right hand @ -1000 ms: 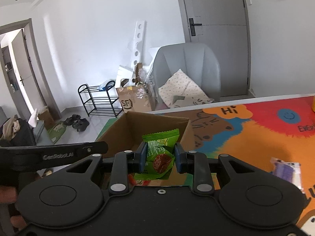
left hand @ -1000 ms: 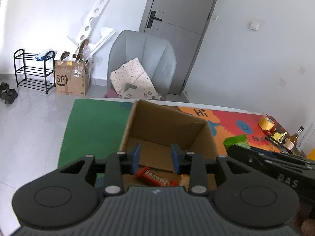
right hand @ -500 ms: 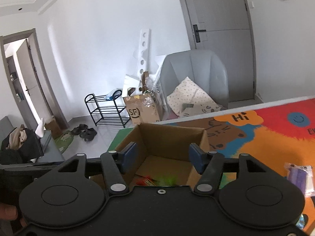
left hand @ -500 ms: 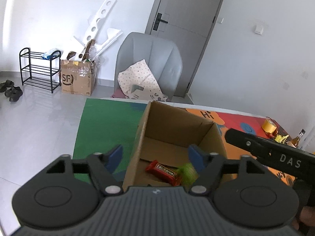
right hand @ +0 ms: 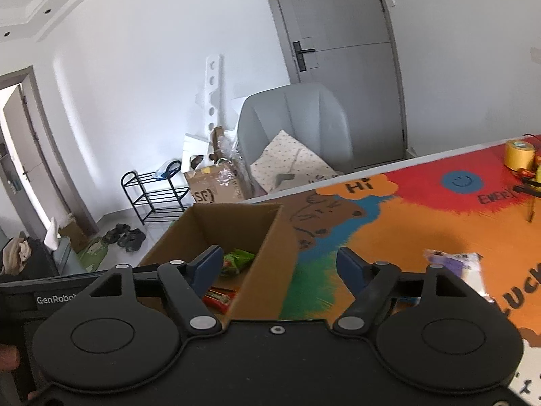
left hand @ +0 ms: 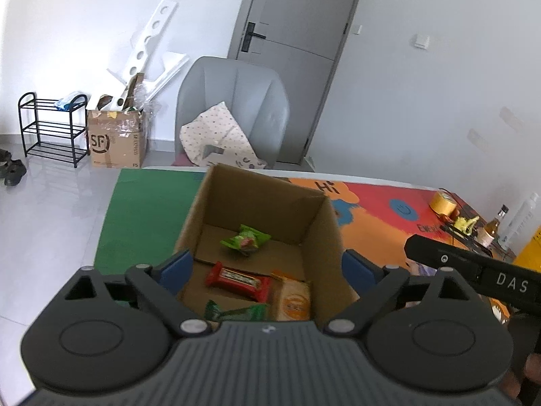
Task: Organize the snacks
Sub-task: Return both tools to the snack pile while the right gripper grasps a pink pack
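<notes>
Left gripper (left hand: 267, 267) jaws opening wide, holding nothing, above cardboard box (left hand: 324, 233). Inside box: green packet (left hand: 246, 240), red bar (left hand: 236, 280). Right gripper (right hand: 280, 265) jaws opening, holding nothing. Purple packet (right hand: 453, 260) on mat (right hand: 405, 223).

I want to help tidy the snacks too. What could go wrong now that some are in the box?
1. The right gripper has its fingers opening astride the cardboard box wall; swinging sideways might knock or tip the box.
2. The purple snack packet lies on the colourful mat, blurry here, so a grab could miss it.
3. The left gripper, empty and opening over the box, could snag its rim when pulling away.
</notes>
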A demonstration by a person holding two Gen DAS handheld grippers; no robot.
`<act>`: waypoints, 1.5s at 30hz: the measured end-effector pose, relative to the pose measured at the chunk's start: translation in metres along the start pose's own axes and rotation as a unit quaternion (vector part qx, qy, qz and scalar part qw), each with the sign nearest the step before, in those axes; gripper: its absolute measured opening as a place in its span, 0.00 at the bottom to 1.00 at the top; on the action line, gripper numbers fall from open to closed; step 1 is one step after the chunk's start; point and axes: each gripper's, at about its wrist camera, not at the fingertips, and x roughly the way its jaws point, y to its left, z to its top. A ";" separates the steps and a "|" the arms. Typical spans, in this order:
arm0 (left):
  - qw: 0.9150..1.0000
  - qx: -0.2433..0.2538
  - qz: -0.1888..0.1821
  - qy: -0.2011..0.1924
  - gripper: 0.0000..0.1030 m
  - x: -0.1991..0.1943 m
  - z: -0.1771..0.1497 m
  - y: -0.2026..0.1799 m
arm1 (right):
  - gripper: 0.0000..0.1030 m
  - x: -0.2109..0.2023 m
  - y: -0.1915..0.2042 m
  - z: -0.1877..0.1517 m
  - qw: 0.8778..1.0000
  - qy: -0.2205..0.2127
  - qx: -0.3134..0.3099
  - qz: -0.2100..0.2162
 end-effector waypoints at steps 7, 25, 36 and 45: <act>1.000 0.013 -0.009 0.003 0.95 -0.004 -0.008 -0.020 | 0.89 -0.020 -0.020 -0.006 1.000 -0.006 0.021 -0.002; 0.998 0.052 -0.039 0.009 0.95 -0.009 -0.026 -0.080 | 1.00 -0.065 -0.073 -0.024 0.997 -0.021 0.061 -0.040; 0.995 0.071 -0.059 0.022 0.95 -0.003 -0.040 -0.114 | 1.00 -0.083 -0.109 -0.036 0.994 -0.021 0.081 -0.063; 0.994 0.082 -0.071 0.027 0.95 0.004 -0.049 -0.137 | 1.00 -0.093 -0.133 -0.047 0.992 -0.019 0.093 -0.080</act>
